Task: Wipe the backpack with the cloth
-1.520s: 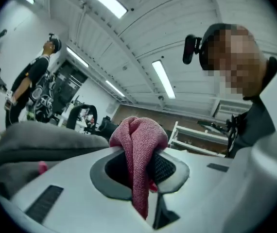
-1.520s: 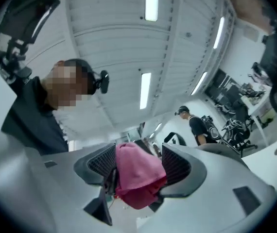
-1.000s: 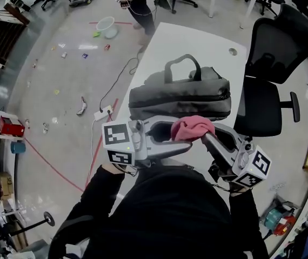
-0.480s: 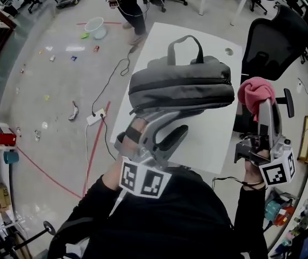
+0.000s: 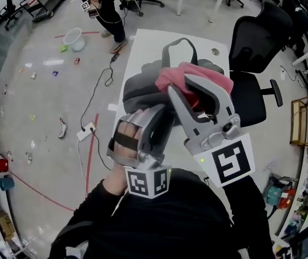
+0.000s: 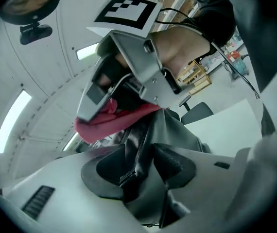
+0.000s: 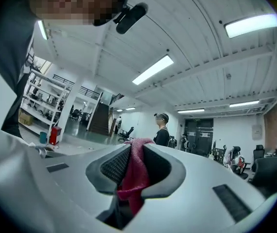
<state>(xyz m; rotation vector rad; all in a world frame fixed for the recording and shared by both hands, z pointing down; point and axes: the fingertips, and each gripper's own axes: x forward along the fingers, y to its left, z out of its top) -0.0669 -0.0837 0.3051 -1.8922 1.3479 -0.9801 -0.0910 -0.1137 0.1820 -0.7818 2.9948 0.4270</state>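
The grey backpack (image 5: 140, 85) is held up over the white table (image 5: 143, 42), and my left gripper (image 5: 160, 114) is shut on a fold of its fabric from below. In the left gripper view that grey fabric (image 6: 146, 149) is pinched between the pads. My right gripper (image 5: 194, 88) is shut on the pink cloth (image 5: 176, 74), which lies against the backpack's top, just below its carry handle (image 5: 178, 45). In the right gripper view the cloth (image 7: 134, 171) is bunched between the jaws. The left gripper view shows the cloth (image 6: 104, 123) hanging from the right gripper (image 6: 129, 76) above the bag.
A black office chair (image 5: 256, 42) stands at the table's right side. A person (image 5: 102, 4) stands past the table's far end. On the floor to the left lie a cable with a power strip (image 5: 84, 131), a pale bowl (image 5: 74, 36) and small litter.
The right gripper has swung the pink cloth from the right side in over the backpack's top. The left gripper has rolled and now holds the backpack closer and higher.
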